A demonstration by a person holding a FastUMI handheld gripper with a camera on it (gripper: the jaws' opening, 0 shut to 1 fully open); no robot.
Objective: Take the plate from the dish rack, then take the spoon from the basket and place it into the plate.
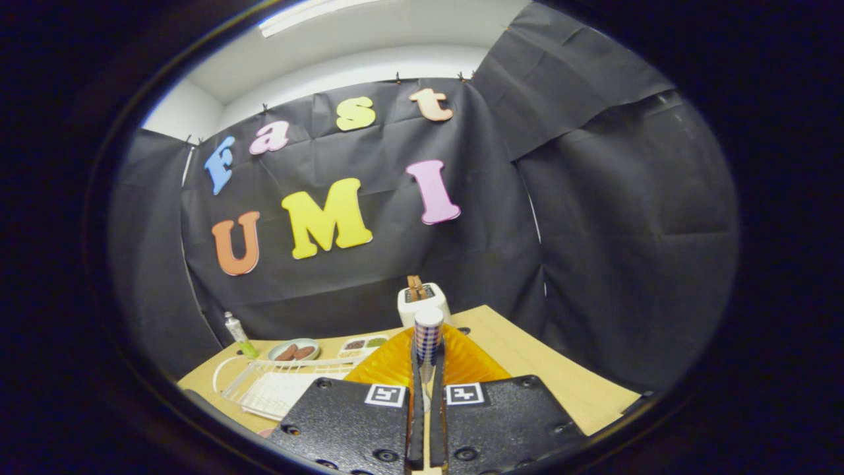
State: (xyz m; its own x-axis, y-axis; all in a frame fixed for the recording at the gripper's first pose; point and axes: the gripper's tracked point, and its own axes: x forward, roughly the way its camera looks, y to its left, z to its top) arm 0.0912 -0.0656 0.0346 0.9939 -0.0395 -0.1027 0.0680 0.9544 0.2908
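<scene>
**Spoon in jaws, over plate**

Jaws [427, 369] nearly together, clamped on the spoon [428, 343] by its checked handle, upright. Orange plate [461, 363] lies directly beneath on tabletop [567, 376]; rack [277, 389] beside. Judgement: lower first, tilt handle, release low.

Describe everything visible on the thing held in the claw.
The spoon stands upright between the fingers of the claw, which press on it from both sides. Its visible end is a cylindrical handle, checked in blue and white, with a plain pale rounded cap; it looks ceramic or plastic. The bowl end is hidden between the fingers. It hangs above the orange ribbed plate, with the white toaster beyond.
</scene>
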